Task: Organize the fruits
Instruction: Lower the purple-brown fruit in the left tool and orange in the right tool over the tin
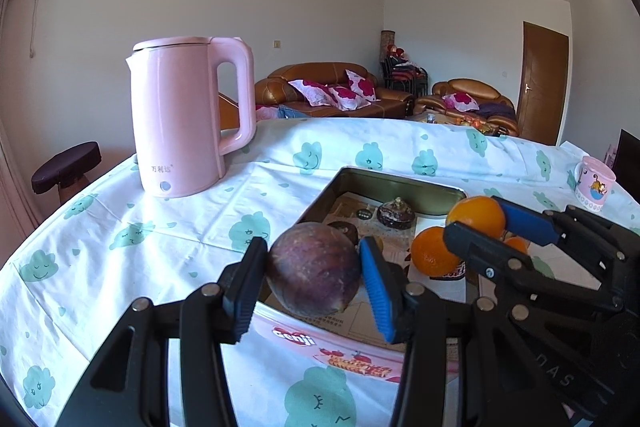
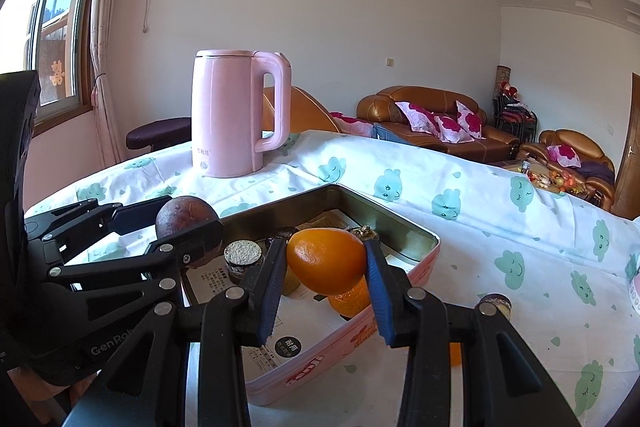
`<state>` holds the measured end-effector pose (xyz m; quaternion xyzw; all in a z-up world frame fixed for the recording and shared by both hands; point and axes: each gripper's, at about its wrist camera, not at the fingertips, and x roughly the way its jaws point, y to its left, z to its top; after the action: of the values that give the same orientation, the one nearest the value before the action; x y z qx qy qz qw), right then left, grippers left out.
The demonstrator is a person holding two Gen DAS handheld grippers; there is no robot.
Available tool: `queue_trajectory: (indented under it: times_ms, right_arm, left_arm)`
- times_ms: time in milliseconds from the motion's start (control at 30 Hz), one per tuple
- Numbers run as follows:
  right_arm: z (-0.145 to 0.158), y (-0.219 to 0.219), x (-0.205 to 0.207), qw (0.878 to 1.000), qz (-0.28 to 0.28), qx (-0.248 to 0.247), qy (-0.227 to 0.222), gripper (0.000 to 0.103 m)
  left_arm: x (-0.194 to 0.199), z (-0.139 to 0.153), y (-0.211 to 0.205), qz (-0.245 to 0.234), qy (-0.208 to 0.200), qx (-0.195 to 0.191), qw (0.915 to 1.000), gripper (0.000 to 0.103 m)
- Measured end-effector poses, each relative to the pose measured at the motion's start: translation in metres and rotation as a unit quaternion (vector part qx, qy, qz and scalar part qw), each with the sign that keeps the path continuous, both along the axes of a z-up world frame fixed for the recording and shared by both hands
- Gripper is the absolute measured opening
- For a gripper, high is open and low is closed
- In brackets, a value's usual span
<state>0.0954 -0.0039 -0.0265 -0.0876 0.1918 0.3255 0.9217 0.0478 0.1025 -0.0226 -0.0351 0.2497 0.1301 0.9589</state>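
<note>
My left gripper [image 1: 314,269] is shut on a purple passion fruit [image 1: 314,267] and holds it above the near edge of the pink tin tray [image 1: 360,175]. My right gripper [image 2: 326,263] is shut on an orange [image 2: 326,261] above the same tray [image 2: 400,227]. In the left wrist view the right gripper [image 1: 476,223] holds that orange [image 1: 476,217] over another orange [image 1: 432,255] lying in the tray. Dark chestnut-like pieces [image 1: 396,213] lie in the tray. In the right wrist view the left gripper [image 2: 180,223] shows with the passion fruit [image 2: 186,213].
A pink kettle [image 1: 180,115] stands at the back left of the table on the cloud-print cloth [image 1: 160,235]. A pink mug [image 1: 594,183] sits at the far right. A dark round piece [image 2: 496,303] and an orange [image 2: 455,353] lie on the cloth right of the tray.
</note>
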Motion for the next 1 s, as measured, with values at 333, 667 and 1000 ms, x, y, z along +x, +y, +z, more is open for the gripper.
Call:
queue_trajectory:
  times_ms: [333,667,1000]
  right_arm:
    - [-0.004,-0.001,0.012,0.999,-0.006,0.001,0.034,0.042]
    - [-0.008,0.005,0.018,0.999,-0.002,-0.014,0.052,0.042]
    - [-0.012,0.01,0.024,0.997,0.0,-0.026,0.069,0.042]
  left_arm:
    - [0.008,-0.006,0.003,-0.007,0.024,-0.014,0.9996,0.049]
    - [0.014,-0.01,0.008,-0.009,0.041,-0.031,0.9986,0.049]
    - [0.015,-0.011,0.009,-0.01,0.047,-0.032,0.9983,0.049]
